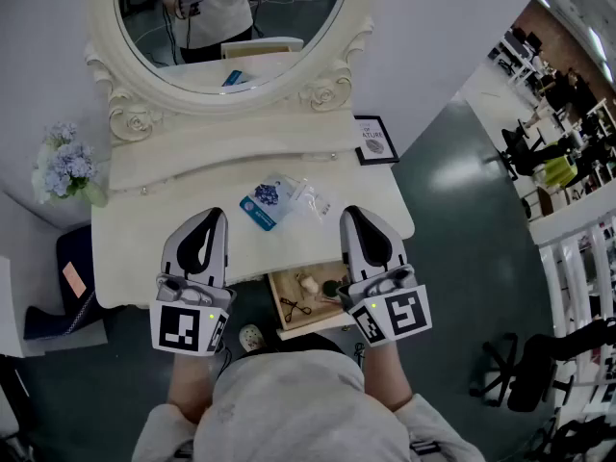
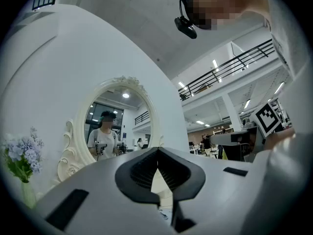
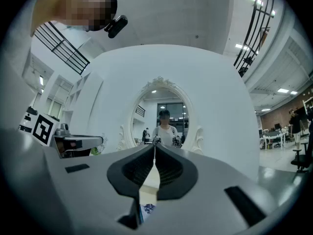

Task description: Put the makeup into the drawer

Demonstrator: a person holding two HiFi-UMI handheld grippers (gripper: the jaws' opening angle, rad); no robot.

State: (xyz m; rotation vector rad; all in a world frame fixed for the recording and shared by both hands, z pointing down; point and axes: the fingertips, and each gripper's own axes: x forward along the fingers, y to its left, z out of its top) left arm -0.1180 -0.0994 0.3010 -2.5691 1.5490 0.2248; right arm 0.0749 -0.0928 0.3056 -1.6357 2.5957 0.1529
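While both jaw pairs are pressed together on nothing, left gripper (image 1: 212,218) hovers left of the open drawer (image 1: 286,285), right gripper (image 1: 352,215) over its right side. Makeup packet (image 1: 269,201) lies on the dressing table (image 1: 173,210) just behind the drawer, between the two gripper tips.

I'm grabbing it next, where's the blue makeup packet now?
In the head view the makeup packet lies on the tabletop, between the left tool and the right tool, just behind the open drawer.
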